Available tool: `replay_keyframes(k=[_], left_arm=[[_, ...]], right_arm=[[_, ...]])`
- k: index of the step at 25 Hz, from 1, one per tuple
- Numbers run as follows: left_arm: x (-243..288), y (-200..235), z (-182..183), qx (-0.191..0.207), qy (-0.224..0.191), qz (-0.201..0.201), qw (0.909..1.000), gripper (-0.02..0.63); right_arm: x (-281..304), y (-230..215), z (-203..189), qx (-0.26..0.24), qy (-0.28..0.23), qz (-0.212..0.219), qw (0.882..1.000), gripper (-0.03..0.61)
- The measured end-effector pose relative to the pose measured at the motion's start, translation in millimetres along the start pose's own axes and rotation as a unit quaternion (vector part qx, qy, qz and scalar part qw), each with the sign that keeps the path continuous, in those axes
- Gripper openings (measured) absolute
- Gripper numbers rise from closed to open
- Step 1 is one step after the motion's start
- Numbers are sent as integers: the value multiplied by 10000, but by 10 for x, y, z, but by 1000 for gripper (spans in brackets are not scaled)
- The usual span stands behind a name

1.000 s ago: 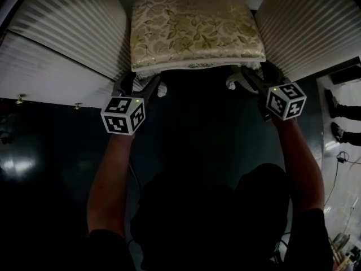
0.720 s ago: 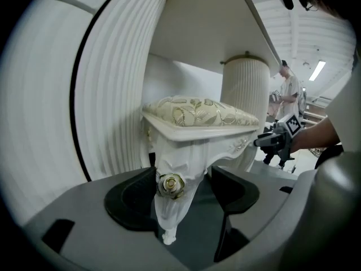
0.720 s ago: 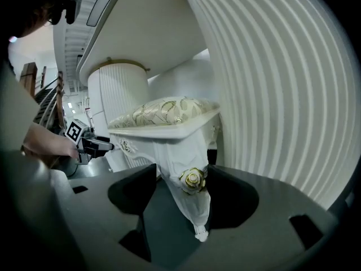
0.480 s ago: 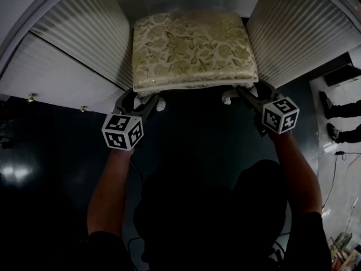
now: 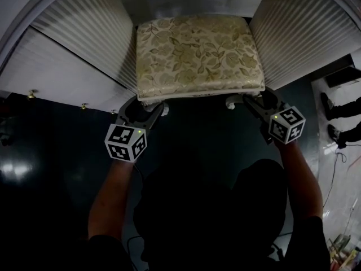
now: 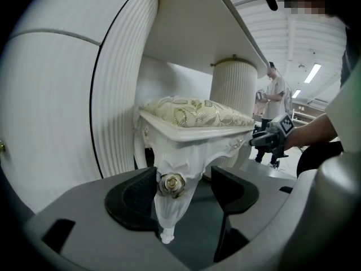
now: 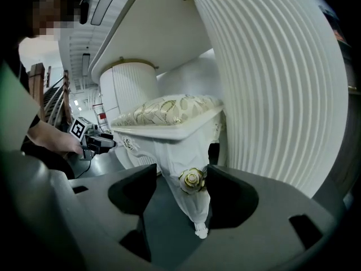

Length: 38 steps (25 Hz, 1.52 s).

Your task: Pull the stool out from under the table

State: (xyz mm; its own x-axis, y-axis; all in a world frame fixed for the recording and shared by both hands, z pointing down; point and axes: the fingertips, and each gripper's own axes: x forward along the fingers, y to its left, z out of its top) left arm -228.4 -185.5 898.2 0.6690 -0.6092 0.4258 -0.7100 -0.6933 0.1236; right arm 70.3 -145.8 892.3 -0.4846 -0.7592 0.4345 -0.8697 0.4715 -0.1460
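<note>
Straddling front legs (image 6: 168,210) of white carved gold-cushioned stool (image 5: 197,55).
Left gripper (image 6: 184,180), right gripper (image 7: 181,178): jaws released round a leg each, seemingly hooked for dragging.

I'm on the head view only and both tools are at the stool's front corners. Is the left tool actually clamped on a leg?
Observer: No. The left gripper view shows the left tool open. A front leg of the stool stands between the jaws, close up to one pad, with a clear gap to the other.
Operator: And the right side?
Observer: It's the same there. The right tool is open around the other front leg, which sits close to one pad only.
Operator: Anything on the legs where the pads would close?
Observer: A rose carving with a gold centre sits on each leg at pad height.
</note>
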Motion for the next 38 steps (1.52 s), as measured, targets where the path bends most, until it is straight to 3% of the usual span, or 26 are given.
replay_keyframes(k=[11,16,23,28,34,38], left_arm=[[-54,-10,39,-249,-18,-216,9995,304],[-67,-30,65,-219,22,-266,9994,316],[-133,50,290,138,-298,-179,9993,327],[4,-2,293,42,-187,-388,9991,328],[6,-66,324,-395,-351,-171,9985,353],[-29,-117,291,-280,-210,-399,9986,351]], right_arm=[[-15,20,20,253,131,232,9993,253],[-34,58,7,-149,491,342,9981,253],[-24,109,291,-354,122,426,9984,254],[-11,123,283,-182,-49,279,9994,253],[-20,106,245,-295,47,329,9990,253],[9,3,276,-340,108,235,9991,253]])
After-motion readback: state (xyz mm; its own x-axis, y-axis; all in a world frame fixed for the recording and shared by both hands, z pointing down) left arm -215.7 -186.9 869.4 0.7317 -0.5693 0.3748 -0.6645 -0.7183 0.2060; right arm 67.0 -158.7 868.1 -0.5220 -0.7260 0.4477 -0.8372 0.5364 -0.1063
